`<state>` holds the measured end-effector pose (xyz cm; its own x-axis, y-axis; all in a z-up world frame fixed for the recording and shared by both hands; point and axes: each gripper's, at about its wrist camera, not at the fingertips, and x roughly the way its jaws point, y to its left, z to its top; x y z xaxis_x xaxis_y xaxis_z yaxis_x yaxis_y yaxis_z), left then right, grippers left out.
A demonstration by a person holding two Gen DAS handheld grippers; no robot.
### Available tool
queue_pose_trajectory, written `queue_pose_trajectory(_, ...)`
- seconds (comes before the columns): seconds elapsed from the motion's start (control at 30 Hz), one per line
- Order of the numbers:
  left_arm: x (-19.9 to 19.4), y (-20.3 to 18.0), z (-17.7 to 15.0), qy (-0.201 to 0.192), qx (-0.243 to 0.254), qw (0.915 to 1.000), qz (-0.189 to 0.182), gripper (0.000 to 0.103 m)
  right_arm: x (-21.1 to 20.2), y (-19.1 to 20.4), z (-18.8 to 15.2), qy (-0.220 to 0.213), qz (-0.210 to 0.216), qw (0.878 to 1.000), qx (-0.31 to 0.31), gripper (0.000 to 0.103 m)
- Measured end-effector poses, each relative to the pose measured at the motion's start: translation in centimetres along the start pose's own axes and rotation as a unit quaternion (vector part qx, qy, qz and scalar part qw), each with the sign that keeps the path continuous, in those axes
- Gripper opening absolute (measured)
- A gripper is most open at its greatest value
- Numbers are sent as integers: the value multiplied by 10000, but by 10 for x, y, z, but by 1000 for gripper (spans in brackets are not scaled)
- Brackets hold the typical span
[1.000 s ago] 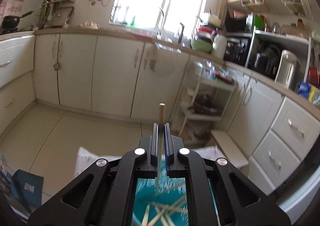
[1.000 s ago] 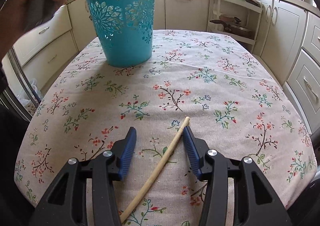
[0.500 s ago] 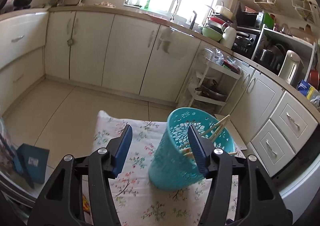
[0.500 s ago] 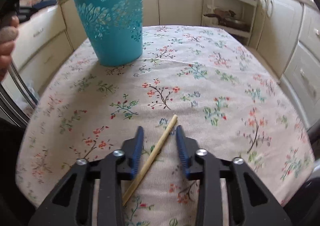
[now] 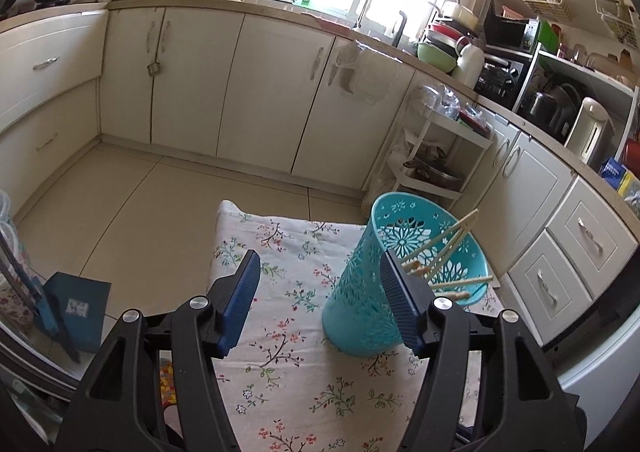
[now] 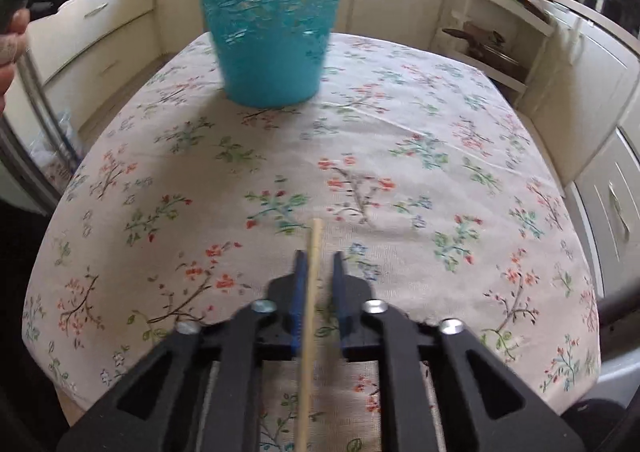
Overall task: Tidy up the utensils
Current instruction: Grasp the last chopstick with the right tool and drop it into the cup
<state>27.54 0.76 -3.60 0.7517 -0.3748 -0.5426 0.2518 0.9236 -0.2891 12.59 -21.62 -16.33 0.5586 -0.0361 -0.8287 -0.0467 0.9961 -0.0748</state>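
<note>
Left cam first: my left gripper [image 5: 320, 292] is empty, jaws still spreading, ribbed blue pads hanging over the flowery cloth [image 5: 288, 372]. One teal plastic bin [image 5: 360, 316] with lacy flower cutouts sits just past the right pad, and I count roughly five thin wooden chopsticks [image 5: 440, 248] leaning in it.

Right cam: my right gripper [image 6: 318, 272] is clamped on one round, pale wooden chopstick [image 6: 314, 252], tip poking out forward above the cloth. Same bin, blurry, at the far end.

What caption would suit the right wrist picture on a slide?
Right tool shut on a wooden chopstick above the floral tablecloth, teal basket ahead.
</note>
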Motion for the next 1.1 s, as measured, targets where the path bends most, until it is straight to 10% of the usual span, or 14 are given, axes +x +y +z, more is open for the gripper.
queue_pose_trajectory(0.7, -6, -23, -18, 19, 716, 9967, 393, 72, -109, -22, 101, -1856, 1330, 9664, 1179, 6)
queue_pose_trajectory(1.1, 3, -21, -19, 229, 690, 9960, 524, 77, -119, -35, 216, -3389, 1462, 9117, 1804, 6)
